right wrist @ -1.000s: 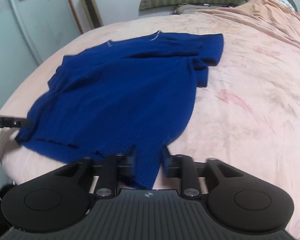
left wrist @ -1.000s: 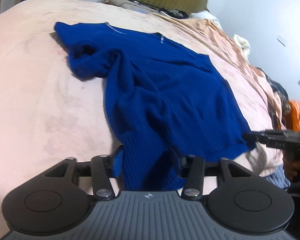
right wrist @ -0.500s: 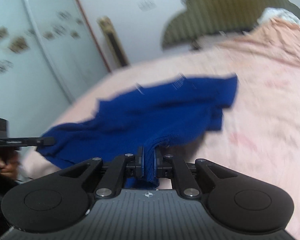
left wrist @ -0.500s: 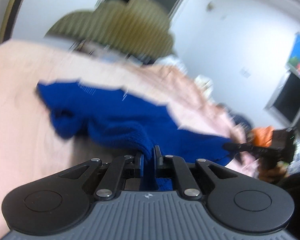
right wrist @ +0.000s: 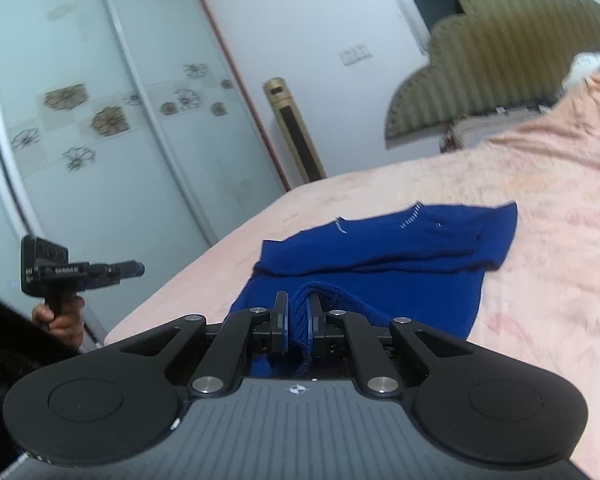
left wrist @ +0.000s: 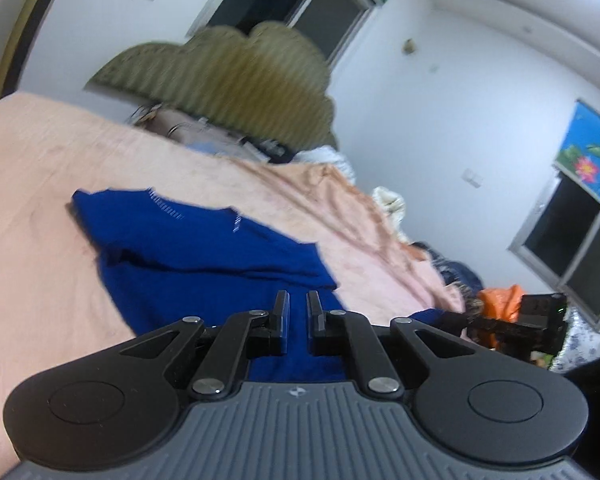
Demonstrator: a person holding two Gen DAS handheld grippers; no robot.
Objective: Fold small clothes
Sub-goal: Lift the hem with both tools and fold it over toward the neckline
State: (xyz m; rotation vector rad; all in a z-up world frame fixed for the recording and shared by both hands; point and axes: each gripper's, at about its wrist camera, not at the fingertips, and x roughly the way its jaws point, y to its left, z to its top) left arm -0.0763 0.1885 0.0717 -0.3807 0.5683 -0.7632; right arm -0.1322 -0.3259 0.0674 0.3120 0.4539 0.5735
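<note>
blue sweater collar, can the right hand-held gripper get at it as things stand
Probably not right away: the right hand-held gripper is shut on the blue sweater hem, so it is occupied. The collar lies uncovered further up the bed.

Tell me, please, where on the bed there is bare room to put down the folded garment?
Bare peach bedsheet lies right of the dark blue knitted sweater, toward the olive striped headboard. In the left view, sheet left of the sweater is free too. The far right edge is crowded with an orange bundle and other clothes.

sweater hem lifted and folded back, both claws raised
</note>
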